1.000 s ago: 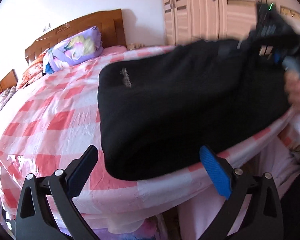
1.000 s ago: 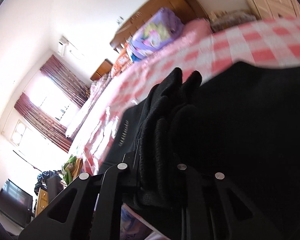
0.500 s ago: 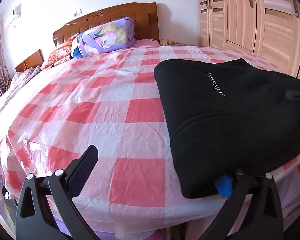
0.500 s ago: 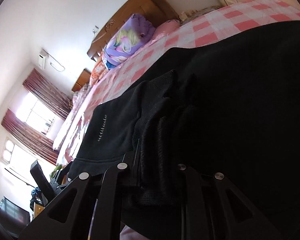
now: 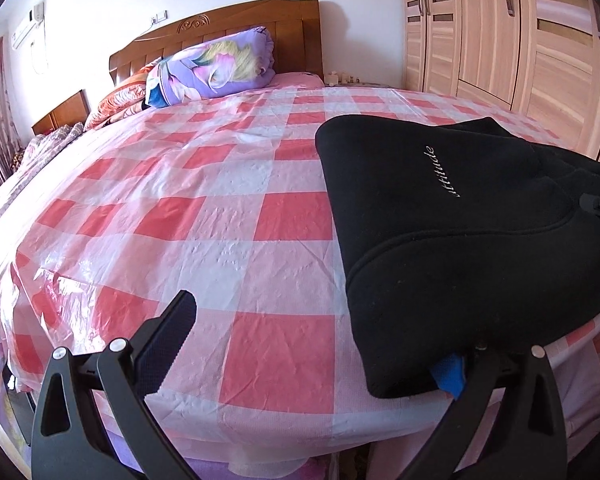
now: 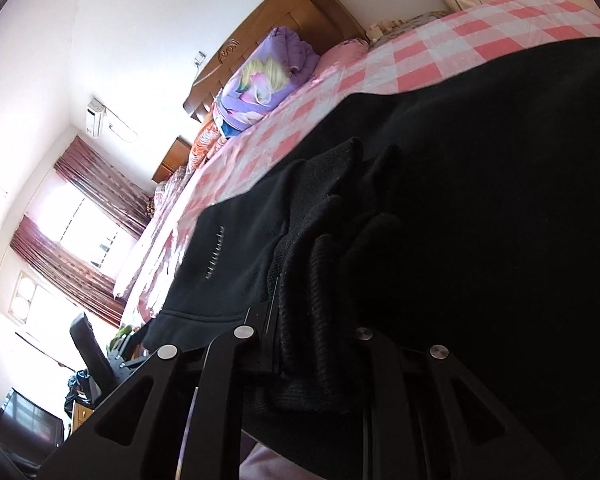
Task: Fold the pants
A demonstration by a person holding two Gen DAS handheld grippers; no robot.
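Pants (image 5: 468, 232), black, folded (pale lettering), on checked bedspread (image 5: 204, 216)

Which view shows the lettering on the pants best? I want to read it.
The left wrist view: the pale script on the black pants is sharp and lit. The right wrist view shows it small, dim and unreadable.

The pants (image 5: 460, 248) are thick, matt black fleece-like cloth with ribbed knit bunched at one end (image 6: 320, 280). The checked bed cover (image 5: 220, 208) looks like thin, glossy, crinkled plastic sheeting. The headboard (image 5: 220, 36) is varnished wood, and the wardrobe (image 5: 520, 28) pale wood-grain with a smooth finish.
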